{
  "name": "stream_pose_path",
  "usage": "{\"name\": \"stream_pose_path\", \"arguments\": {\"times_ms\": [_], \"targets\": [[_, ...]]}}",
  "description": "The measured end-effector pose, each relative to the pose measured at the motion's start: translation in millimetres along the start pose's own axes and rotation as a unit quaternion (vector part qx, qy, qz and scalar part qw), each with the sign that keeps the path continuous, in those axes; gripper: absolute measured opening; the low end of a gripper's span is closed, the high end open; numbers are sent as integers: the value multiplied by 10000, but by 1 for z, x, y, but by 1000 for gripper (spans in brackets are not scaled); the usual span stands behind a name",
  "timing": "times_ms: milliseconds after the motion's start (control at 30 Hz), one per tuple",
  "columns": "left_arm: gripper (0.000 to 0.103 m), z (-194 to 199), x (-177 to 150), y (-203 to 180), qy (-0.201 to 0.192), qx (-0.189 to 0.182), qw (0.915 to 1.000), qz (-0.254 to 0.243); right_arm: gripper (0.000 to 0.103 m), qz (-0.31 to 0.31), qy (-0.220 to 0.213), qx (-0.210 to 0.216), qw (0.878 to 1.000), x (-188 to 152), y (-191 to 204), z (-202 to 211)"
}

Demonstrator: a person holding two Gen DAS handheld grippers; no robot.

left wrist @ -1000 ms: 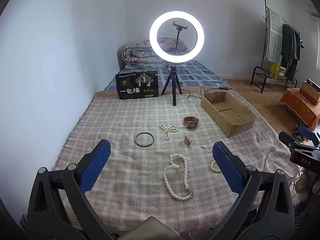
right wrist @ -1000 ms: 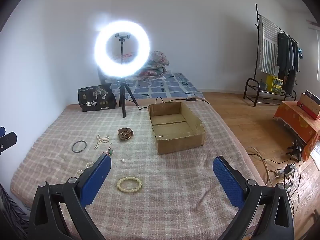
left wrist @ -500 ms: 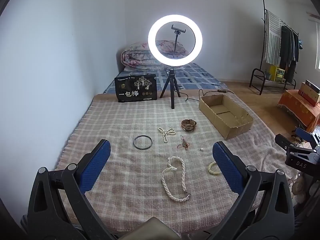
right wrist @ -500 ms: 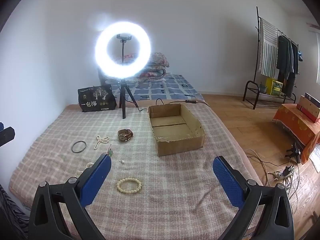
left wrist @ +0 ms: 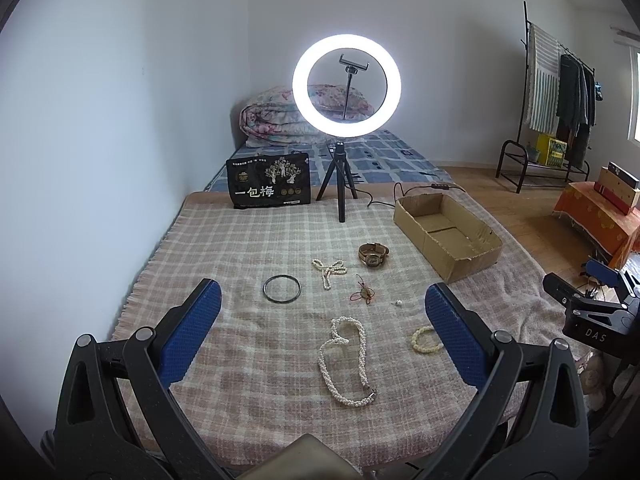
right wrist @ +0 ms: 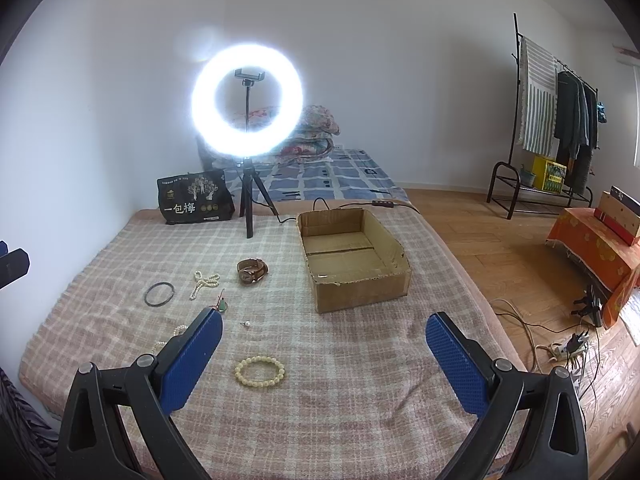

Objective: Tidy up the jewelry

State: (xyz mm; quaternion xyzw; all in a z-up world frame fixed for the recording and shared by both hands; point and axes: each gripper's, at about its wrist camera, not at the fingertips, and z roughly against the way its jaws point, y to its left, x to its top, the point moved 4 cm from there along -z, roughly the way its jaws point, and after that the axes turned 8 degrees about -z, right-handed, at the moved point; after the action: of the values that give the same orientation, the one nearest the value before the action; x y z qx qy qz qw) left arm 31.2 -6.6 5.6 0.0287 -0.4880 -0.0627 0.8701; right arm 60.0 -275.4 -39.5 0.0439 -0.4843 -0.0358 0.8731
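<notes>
Jewelry: seven loose pieces lie on the plaid blanket [left wrist: 248,240]; none is in the cardboard box [right wrist: 352,264] yet, so by my reading the sorting has not started.
Left gripper [left wrist: 323,322]: jaws spread wide, nothing between them, held above the near edge of the blanket.
Right gripper [right wrist: 324,346]: jaws spread wide as well, empty, hovering over the near right part of the blanket.
Nearest to left: pearl necklace [left wrist: 347,360], straight ahead between the fingers, its long axis running away from the gripper, clasp at the near end.
Nearest to right: bead bracelet [right wrist: 260,371], a flat closed ring, low and a little left of centre between the fingers.
Further out: black bangle [left wrist: 281,289], small pearl strand [left wrist: 329,270], red-cord pendant [left wrist: 363,293], tiny pearl stud [left wrist: 397,302], watch [left wrist: 373,255].
Box: open-topped, empty, on the right side of the blanket, directly ahead of the right gripper and well to the right of the left one.
Key relation: the bracelet sits between the right gripper and the box, so the right hand looks the better placed for a first pick and short carry.
Risk: the necklace is limp; a pinch at one point would likely leave it dangling.
</notes>
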Motion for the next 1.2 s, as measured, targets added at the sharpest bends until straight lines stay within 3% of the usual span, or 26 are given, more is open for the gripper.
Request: {"name": "stream_pose_path", "arguments": {"times_ms": [1200], "targets": [[103,3,-2,-7,-59,-46,10000,-16,103,-23,39,21,10000,0,1,-2]]}}
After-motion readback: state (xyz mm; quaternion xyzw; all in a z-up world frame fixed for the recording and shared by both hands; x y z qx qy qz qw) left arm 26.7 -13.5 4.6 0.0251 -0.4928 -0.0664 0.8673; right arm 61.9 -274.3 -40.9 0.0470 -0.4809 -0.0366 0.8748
